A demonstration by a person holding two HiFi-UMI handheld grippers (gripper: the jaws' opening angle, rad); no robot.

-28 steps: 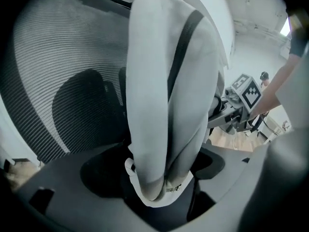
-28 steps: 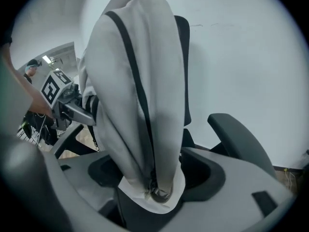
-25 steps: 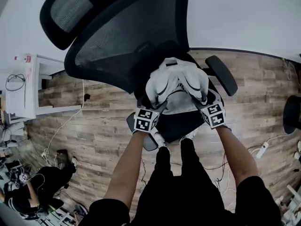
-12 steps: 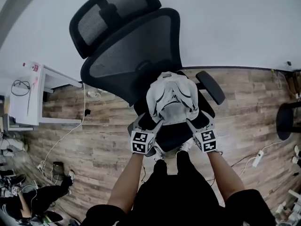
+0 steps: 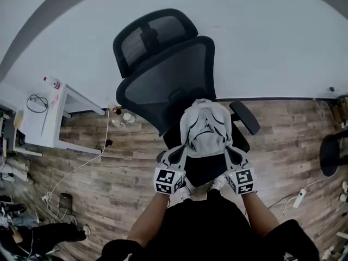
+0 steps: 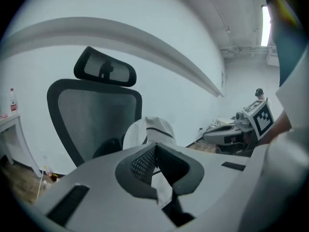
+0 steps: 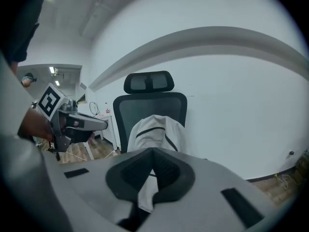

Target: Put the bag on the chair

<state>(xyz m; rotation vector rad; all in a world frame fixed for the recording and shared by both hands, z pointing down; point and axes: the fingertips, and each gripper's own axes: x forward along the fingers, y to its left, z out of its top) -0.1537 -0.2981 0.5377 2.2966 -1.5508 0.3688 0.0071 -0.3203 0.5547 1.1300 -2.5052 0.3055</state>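
A white bag with black trim stands on the seat of the black mesh office chair and leans against the backrest. My left gripper is at the bag's lower left and my right gripper at its lower right, both over the front of the seat. Each is shut with nothing between its pads. In the left gripper view the jaws meet in front of the bag. The right gripper view shows the same, jaws together and the bag behind them.
A white desk with a bottle and a cable stands left of the chair. Cables and a power strip lie on the wood floor. Another dark chair is at the right edge. A person sits low at the bottom left.
Both grippers have come off the bag's sides and drawn back toward the seat's front edge. The bag has settled on the seat against the backrest.
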